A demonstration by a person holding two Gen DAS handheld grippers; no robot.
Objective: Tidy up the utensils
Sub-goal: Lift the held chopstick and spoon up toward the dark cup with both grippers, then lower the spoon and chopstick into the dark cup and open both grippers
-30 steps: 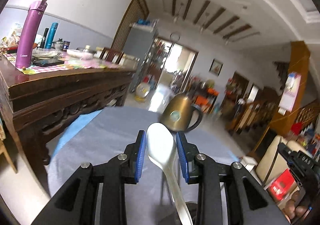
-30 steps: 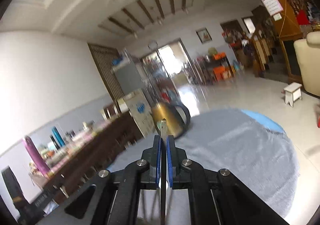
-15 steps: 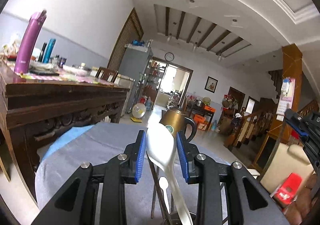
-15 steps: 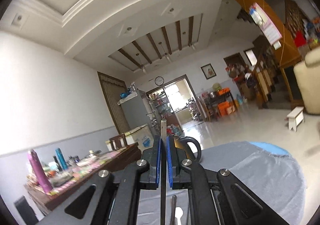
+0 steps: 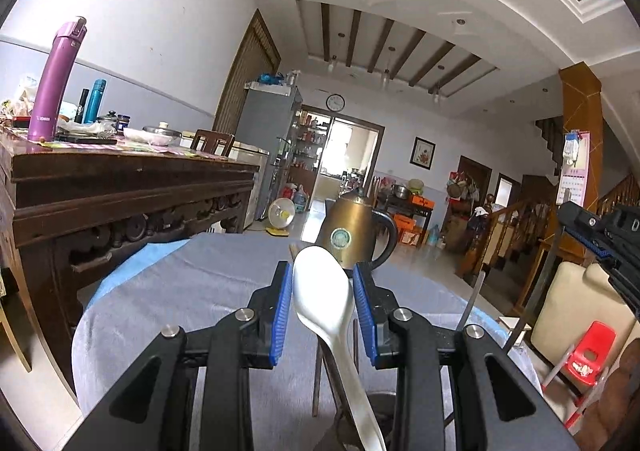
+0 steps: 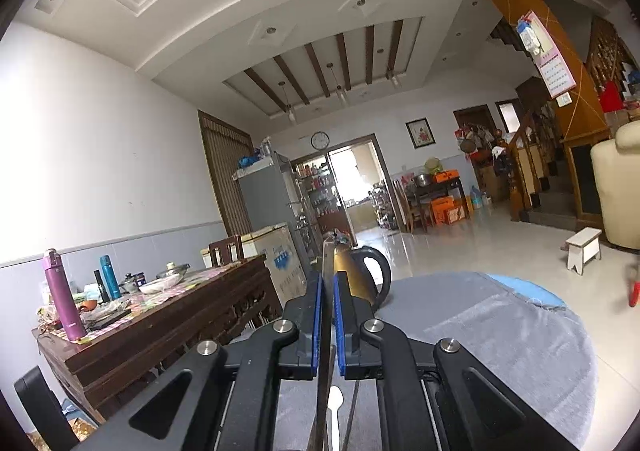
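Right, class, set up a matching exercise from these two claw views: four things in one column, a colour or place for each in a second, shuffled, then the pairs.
Things:
1. spoon
2. kettle
3. tall flask
4. clock

Descriptions:
A. purple, standing on the wooden sideboard
B. white, between the blue pads of the left claw
C. on the wall above the doorway
D. brass-coloured with a black handle, on the grey cloth

Pairs: 1-B, 2-D, 3-A, 4-C
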